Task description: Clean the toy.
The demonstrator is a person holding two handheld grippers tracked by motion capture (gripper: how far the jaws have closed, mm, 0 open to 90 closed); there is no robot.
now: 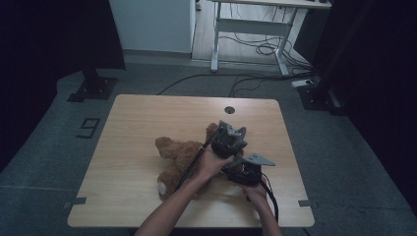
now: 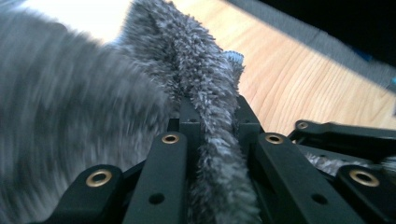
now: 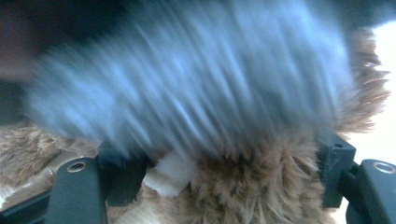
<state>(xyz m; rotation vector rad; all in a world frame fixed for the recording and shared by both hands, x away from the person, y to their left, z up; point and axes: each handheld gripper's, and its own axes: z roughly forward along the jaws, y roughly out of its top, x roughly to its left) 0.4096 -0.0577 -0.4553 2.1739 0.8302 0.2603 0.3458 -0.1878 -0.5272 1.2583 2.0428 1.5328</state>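
A brown teddy bear (image 1: 173, 151) lies on the wooden table (image 1: 133, 118), right of the middle. My left gripper (image 2: 217, 112) is shut on a fold of grey fluffy cloth (image 2: 187, 60), which runs up between its jaws. In the high view the left gripper (image 1: 230, 140) reaches across over the bear's right side. My right gripper (image 1: 243, 173) sits just below it. In the right gripper view, my right gripper (image 3: 229, 168) has its jaws wide apart and pressed on the bear's brown fur (image 3: 261, 186). The grey cloth (image 3: 196, 88) sweeps across above them, blurred.
A round cable hole (image 1: 229, 110) sits near the table's far edge. Bare wood lies to the left of the bear and along the front edge. Beyond the table stand a white desk frame (image 1: 251, 29), floor cables and dark stands.
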